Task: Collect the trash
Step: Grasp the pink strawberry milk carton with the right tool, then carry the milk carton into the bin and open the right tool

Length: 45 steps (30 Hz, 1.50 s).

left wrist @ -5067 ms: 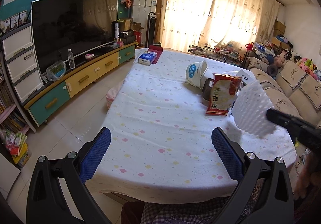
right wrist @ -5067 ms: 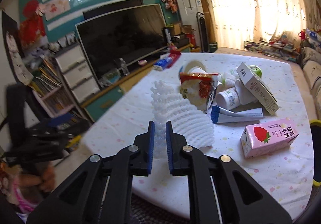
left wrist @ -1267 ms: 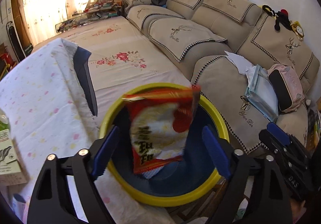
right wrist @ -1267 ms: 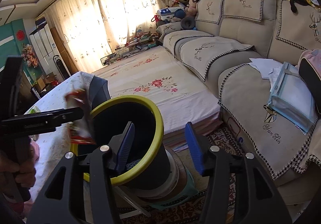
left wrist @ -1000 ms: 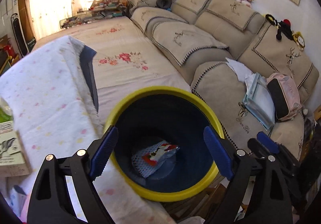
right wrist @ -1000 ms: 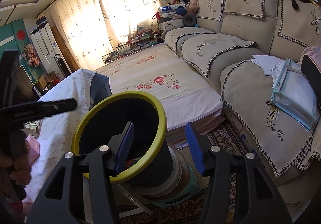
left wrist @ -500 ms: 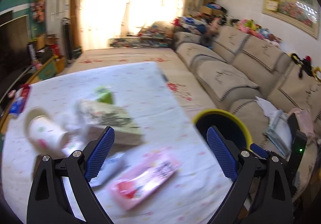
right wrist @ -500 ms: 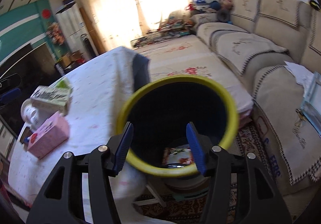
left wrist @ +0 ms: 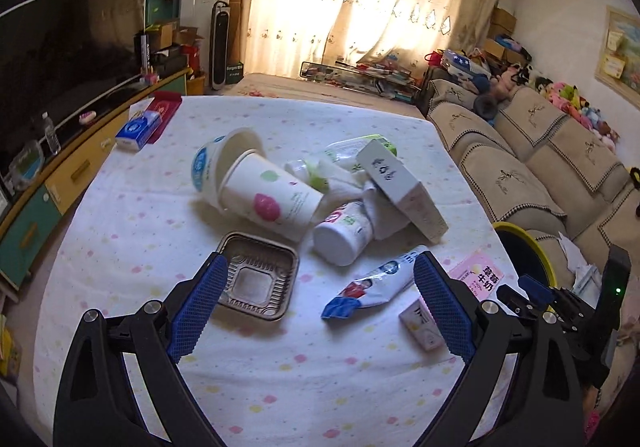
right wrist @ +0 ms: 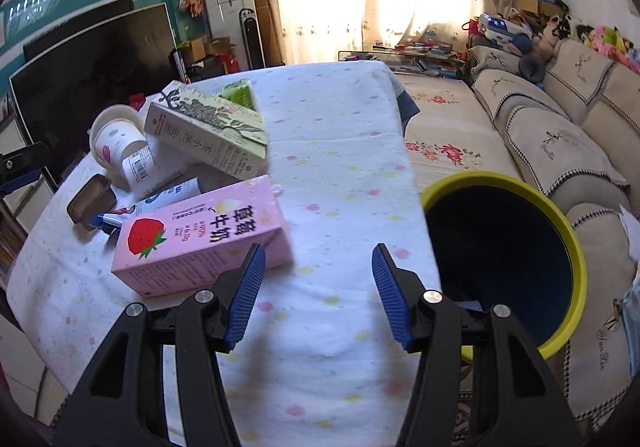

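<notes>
Both tools gaping wide with nothing gripped, left tool [left wrist: 316, 303] low over the table [left wrist: 120, 215] with brown plastic tray [left wrist: 256, 283] and toothpaste tube [left wrist: 372, 285] between its pads, right tool [right wrist: 318, 295] lower centre, pink strawberry milk carton [right wrist: 200, 235] just left, yellow-rimmed bin [right wrist: 560, 239] right.

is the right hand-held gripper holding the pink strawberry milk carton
No, the right hand-held gripper is open and empty, with the pink strawberry milk carton lying on the spotted tablecloth beside its left finger.
</notes>
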{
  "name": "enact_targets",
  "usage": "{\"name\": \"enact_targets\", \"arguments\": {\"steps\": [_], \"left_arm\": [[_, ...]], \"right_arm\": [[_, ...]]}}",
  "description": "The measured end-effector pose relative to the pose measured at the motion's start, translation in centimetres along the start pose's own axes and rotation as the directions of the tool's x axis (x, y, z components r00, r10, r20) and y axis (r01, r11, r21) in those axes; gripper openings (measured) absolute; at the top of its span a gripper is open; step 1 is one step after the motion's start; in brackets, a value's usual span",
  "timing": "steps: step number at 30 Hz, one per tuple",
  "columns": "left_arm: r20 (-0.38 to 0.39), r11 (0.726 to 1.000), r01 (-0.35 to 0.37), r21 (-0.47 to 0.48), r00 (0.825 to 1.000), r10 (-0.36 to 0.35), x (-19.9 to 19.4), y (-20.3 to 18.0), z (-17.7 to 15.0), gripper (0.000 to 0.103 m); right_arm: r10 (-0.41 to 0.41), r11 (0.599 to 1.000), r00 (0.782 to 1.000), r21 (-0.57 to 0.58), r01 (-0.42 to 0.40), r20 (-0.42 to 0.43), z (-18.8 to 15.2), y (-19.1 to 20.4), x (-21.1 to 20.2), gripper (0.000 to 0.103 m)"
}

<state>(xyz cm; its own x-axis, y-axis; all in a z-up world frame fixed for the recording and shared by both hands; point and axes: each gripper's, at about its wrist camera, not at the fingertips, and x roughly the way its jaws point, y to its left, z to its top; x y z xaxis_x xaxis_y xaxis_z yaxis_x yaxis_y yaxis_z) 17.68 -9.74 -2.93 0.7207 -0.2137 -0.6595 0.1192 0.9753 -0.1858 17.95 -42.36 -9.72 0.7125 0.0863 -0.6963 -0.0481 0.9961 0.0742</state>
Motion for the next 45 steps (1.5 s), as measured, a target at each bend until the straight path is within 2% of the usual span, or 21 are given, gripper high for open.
{"name": "enact_targets", "arguments": {"steps": [7,9,10,11,13,15,17,20,26,30,32,39,45], "left_arm": [[0.004,0.999,0.005,-0.042,1.000,-0.004,-0.1,1.9,-1.1,0.093],[0.005,0.998,0.002,-0.058,1.000,-0.002,-0.1,2.6,-1.2,0.093],[0.006,0.998,0.000,-0.063,1.000,0.000,-0.1,2.9,-1.2,0.093],[0.007,0.998,0.000,-0.067,1.000,0.001,-0.1,3.0,-1.2,0.093],[0.004,0.997,0.002,-0.074,1.000,-0.002,0.0,3.2,-1.3,0.093],[0.001,0.997,0.002,-0.072,1.000,-0.002,0.2,3.2,-1.5,0.093],[-0.001,0.998,0.004,-0.069,1.000,-0.004,0.2,3.1,-1.6,0.093],[0.002,0.998,0.001,-0.070,1.000,-0.001,0.2,3.1,-1.6,0.093],[-0.004,0.997,0.015,-0.077,1.000,-0.015,0.6,3.5,-2.0,0.093],[-0.004,0.996,0.023,-0.082,1.000,-0.023,0.6,3.9,-2.3,0.093],[0.003,0.996,0.021,-0.083,1.000,-0.021,0.3,4.2,-2.3,0.093],[0.010,0.994,0.020,-0.109,1.000,-0.019,0.2,5.6,-2.5,0.093],[0.002,0.993,0.025,-0.114,1.000,-0.025,0.7,5.8,-2.8,0.093]], "right_arm": [[-0.038,0.999,0.999,-0.033,0.037,-0.019,1.9,2.1,3.1,0.053],[-0.013,0.999,0.999,-0.038,0.011,-0.046,3.0,2.5,3.9,0.054],[0.013,0.999,1.000,-0.038,-0.014,-0.028,3.6,2.8,3.9,0.053],[-0.003,0.998,1.000,-0.057,0.003,0.000,4.1,3.3,3.9,0.053],[-0.049,0.994,0.999,-0.099,0.049,0.002,5.0,4.2,4.3,0.054],[-0.036,0.996,0.999,-0.083,0.035,-0.003,5.6,4.3,4.5,0.054],[-0.044,0.997,0.999,-0.056,0.044,0.004,5.7,4.4,4.0,0.054],[0.000,1.000,1.000,-0.017,0.000,0.020,5.1,5.1,2.4,0.054],[0.077,0.997,0.995,-0.015,-0.076,0.059,2.9,9.3,-0.1,0.061],[0.057,0.998,0.998,-0.035,-0.056,0.022,2.4,11.9,1.5,0.067],[0.017,0.999,0.999,-0.046,-0.016,0.032,2.2,12.7,1.8,0.070],[-0.038,0.999,0.999,-0.035,0.037,-0.021,1.8,11.8,3.2,0.071],[-0.094,0.996,0.995,0.003,0.094,-0.030,1.2,8.1,2.5,0.071]]}}
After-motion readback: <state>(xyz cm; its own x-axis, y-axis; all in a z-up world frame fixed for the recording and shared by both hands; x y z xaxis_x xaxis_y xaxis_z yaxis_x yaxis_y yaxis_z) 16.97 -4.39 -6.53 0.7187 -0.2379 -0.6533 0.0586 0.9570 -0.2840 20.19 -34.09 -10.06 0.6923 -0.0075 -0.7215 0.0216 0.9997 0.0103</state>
